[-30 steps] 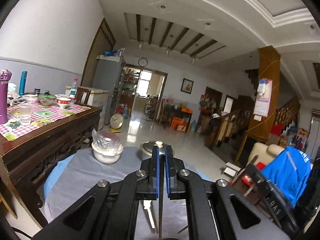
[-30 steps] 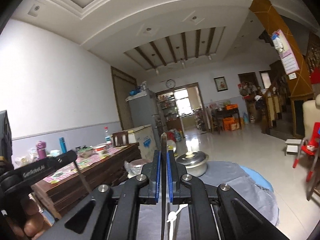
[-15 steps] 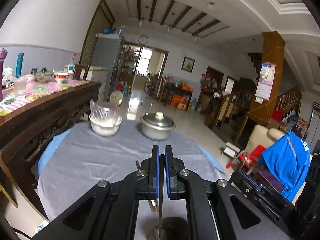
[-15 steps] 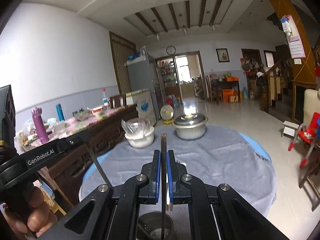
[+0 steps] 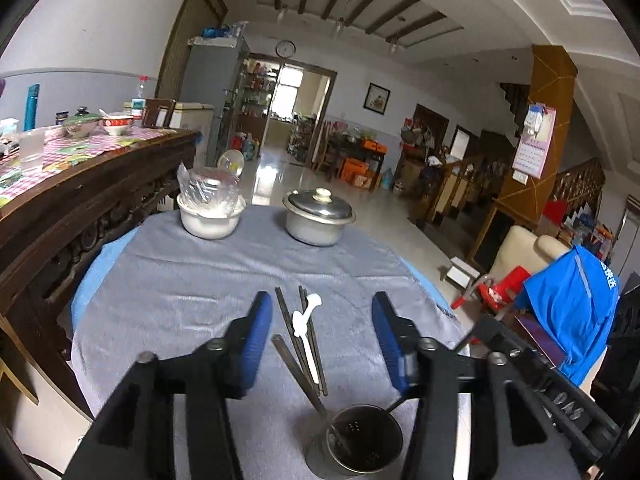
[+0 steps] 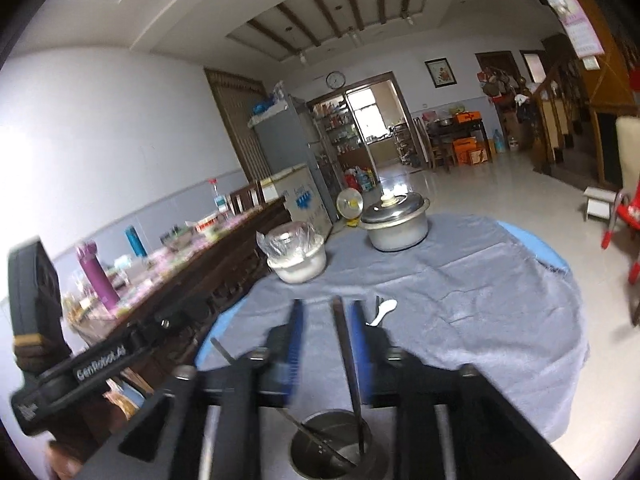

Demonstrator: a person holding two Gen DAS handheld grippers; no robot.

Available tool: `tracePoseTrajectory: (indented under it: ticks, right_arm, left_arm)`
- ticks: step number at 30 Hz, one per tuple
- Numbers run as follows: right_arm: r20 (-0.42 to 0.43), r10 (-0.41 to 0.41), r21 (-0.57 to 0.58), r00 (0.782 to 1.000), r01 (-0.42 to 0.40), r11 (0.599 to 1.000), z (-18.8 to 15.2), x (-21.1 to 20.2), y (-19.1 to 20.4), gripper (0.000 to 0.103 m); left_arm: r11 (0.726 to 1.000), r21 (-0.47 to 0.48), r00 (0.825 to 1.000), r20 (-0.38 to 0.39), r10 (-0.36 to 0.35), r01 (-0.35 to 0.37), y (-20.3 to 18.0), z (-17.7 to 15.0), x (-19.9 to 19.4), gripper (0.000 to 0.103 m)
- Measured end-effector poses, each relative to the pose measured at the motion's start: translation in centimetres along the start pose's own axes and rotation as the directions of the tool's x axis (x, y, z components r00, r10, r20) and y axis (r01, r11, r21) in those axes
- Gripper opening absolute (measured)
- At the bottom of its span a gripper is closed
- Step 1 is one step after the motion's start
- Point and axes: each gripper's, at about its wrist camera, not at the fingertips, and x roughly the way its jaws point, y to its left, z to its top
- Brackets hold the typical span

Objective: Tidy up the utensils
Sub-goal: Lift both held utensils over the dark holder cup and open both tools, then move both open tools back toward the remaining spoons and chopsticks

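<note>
The round worktop [image 5: 168,280] under its grey cloth carries everything. At its far side stand a white bowl [image 5: 209,222] covered with plastic and a lidded metal pot [image 5: 318,220]; both are well apart from the work.

Close under both cameras stands the metal utensil holder [image 5: 362,442], with two dark chopsticks already leaning inside it. In the right wrist view one chopstick [image 6: 347,360] stands steeply, its lower end in the holder and its upper part between the parted blue pads, which no longer press on it.

On the cloth just beyond the holder lie the remaining chopsticks [image 5: 298,340], bunched together, with a white plastic spoon [image 5: 306,320] resting across them.

The left gripper [image 5: 322,336] has just been opening; its jaws are spread wide with nothing between them. The right gripper [image 6: 326,350] has just been opening too, its jaws parted a little around the released chopstick.

The loose utensils lie straight ahead of the left gripper, framed by its pads, with their long axes running away from it along its pointing line. The left hand is likely nearer; closing across the sticks' width should suit this heading.
</note>
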Motion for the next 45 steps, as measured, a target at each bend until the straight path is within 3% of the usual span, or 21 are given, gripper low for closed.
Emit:
tracePoseTrajectory:
  ticks: [1,2,12,21,26,32,45]
  right_arm:
    - [0.015,0.002,0.013,1.000,-0.002,1.000,0.1,-0.1,-0.2,0.048]
    - [0.031,0.004,0.023,0.999,-0.005,1.000,0.2,-0.3,-0.3,0.051]
    - [0.111,-0.032,0.173,0.993,0.013,0.985,0.6,-1.6,-4.4,0.051]
    - [0.022,-0.114,0.307,0.993,0.102,0.946,-0.8,-0.5,-8.7,0.051]
    - [-0.047,-0.135,0.328,0.990,0.143,0.934,-2.0,0.6,-10.1,0.051]
    - [-0.124,-0.128,0.337,0.984,0.164,0.927,-3.8,2.3,-10.8,0.051]
    - [-0.193,-0.126,0.360,0.973,0.190,0.914,-5.2,4.7,-11.7,0.051]
  left_arm:
    - [1.000,0.003,1.000,0.004,0.006,-0.006,0.1,0.0,-0.1,0.057]
    - [1.000,0.005,1.000,0.006,0.015,-0.015,0.3,-0.1,-0.2,0.059]
    - [0.991,-0.091,0.995,-0.002,0.101,-0.101,4.3,-0.3,-0.2,0.066]
    - [0.970,-0.137,0.979,-0.061,0.192,-0.199,7.0,-1.7,0.7,0.069]
    - [0.956,-0.103,0.958,-0.113,0.263,-0.275,7.7,-3.3,1.7,0.070]
    - [0.945,-0.112,0.942,-0.179,0.285,-0.308,9.1,-4.7,2.9,0.070]
    - [0.921,-0.116,0.898,-0.294,0.327,-0.373,11.2,-6.9,5.7,0.070]
